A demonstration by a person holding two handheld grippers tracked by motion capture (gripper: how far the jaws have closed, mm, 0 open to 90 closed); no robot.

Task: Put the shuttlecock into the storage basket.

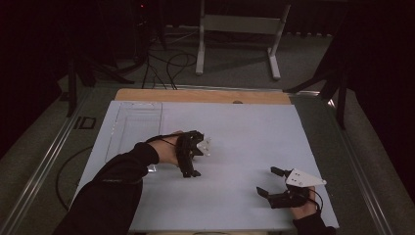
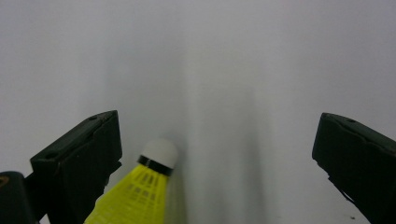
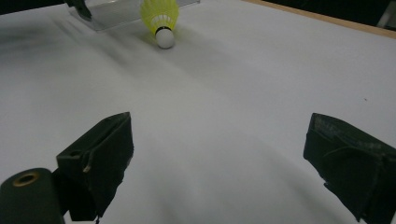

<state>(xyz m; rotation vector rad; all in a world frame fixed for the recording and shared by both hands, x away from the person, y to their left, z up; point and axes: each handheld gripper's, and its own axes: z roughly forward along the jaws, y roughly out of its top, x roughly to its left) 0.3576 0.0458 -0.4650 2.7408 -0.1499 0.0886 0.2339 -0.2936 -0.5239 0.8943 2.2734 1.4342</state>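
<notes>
Left gripper (image 1: 195, 157), high view: held over the middle-left of the white tabletop (image 1: 244, 132), hand (image 1: 169, 148) and dark sleeve (image 1: 112, 191) entering from lower left. Jaws wide apart, gripping nothing.

Left gripper view: shuttlecock (image 2: 140, 189) lies on the white surface between the two black jaws, close to the jaw on the left of that view; whether it touches that jaw cannot be told. Yellow mesh skirt at the bottom edge, black band, then white rounded cork tip. Long axis runs roughly along the gripper's own line, cork pointing away from the camera, leaning a little to the right.

Right gripper (image 1: 274, 183), high view: near the front-right of the tabletop, grey three-cornered plate (image 1: 304, 179) on top. Jaws spread wide, nothing between them.

Right gripper view: shuttlecock (image 3: 161, 19) seen far off at the top, well apart from these jaws. Cork tip faces this camera, yellow skirt behind it. A clear tray (image 3: 116, 14) sits just behind the skirt; contact cannot be told.

High view: clear tray (image 1: 132, 129) on the left part of the tabletop. Wooden edge (image 1: 203, 95) along the far side. Cables (image 1: 166, 66) and a white frame stand (image 1: 240, 34) on the floor beyond.
</notes>
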